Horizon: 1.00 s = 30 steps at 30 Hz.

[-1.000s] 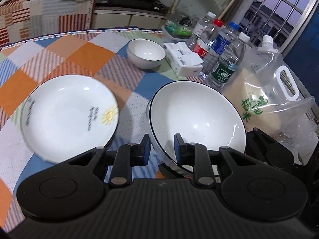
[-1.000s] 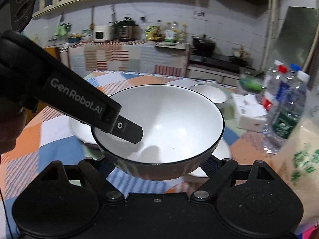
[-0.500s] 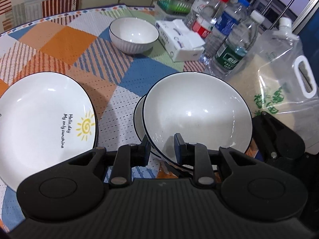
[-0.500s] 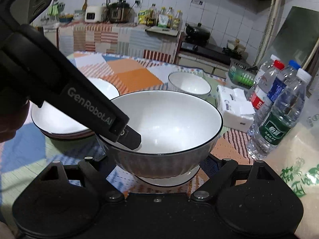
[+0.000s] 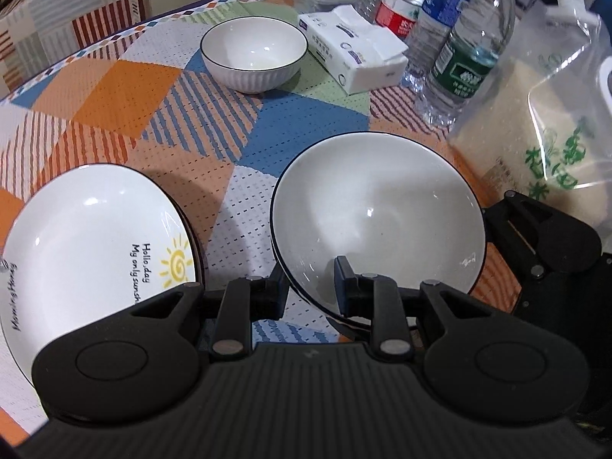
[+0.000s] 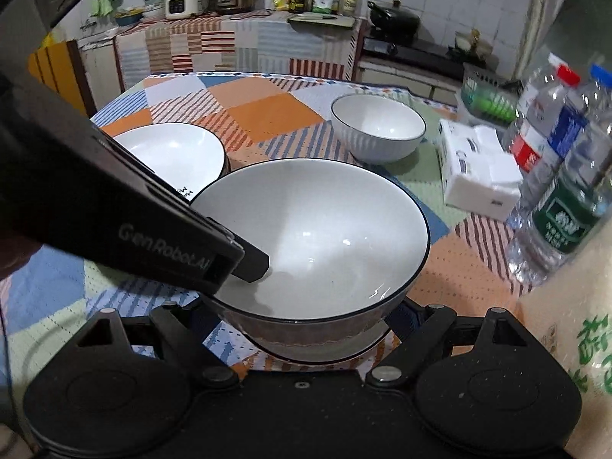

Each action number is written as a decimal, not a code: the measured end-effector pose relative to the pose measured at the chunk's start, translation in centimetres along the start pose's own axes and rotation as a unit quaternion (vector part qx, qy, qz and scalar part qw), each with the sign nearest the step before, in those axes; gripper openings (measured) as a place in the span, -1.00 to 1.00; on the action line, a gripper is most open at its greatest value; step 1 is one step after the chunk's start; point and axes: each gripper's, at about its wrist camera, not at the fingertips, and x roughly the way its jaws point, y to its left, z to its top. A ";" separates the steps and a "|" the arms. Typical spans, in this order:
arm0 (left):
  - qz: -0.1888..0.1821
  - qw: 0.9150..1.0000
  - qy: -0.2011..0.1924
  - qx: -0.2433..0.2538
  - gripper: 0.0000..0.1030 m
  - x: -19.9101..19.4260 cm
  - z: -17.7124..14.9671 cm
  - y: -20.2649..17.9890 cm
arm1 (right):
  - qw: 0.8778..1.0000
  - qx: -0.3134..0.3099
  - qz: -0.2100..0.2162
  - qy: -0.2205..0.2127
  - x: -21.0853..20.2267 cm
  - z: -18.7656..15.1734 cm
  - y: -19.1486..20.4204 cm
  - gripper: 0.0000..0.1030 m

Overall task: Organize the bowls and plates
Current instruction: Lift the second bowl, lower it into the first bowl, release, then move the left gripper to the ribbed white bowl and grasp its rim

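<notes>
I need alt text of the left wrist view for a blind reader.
The left claw grips the near rim of a large white bowl, over a patchwork tablecloth. A sun-printed plate lies left; a small bowl behind.

"Hello.day / My only sunsh…" with a yellow sun drawing on plate (image 5: 95, 244), left of the left hand-held gripper (image 5: 310, 287); more script at the plate's far-left rim, roughly "Morning thing", not sure. "GenRobot.AI" in grey on the black arm of the left hand-held gripper, seen from the right wrist view (image 6: 250, 262). Green Chinese characters on clear rice bag (image 5: 550, 145), right of that gripper, unreadable. Bottle labels (image 5: 464, 72) and tissue pack (image 5: 355, 53) print, ahead, too small to read.
</notes>
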 end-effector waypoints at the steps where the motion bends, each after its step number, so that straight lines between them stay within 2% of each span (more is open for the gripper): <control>1: 0.004 1.000 0.002 0.004 -0.57 0.1 0.1 -0.2 | 1.000 0.007 -0.002 0.002 0.0 0.0 0.0 0.76; 7: 0.020 1.000 0.010 0.019 -0.55 0.3 0.4 -0.8 | 1.000 0.017 -0.009 0.007 0.0 0.0 0.0 0.78; 16: 0.031 0.999 0.015 0.001 -0.52 0.7 0.5 -0.2 | 0.999 -0.001 -0.029 0.023 0.3 -0.2 0.3 0.91; 21: 0.014 1.000 0.011 -0.013 -0.52 0.2 0.5 0.3 | 0.999 0.004 -0.031 0.019 0.0 -0.3 0.1 0.93; 30: -0.008 1.000 -0.003 -0.008 -0.46 -3.0 1.1 0.1 | 0.999 -0.006 -0.040 -0.027 -4.5 0.7 -0.2 0.93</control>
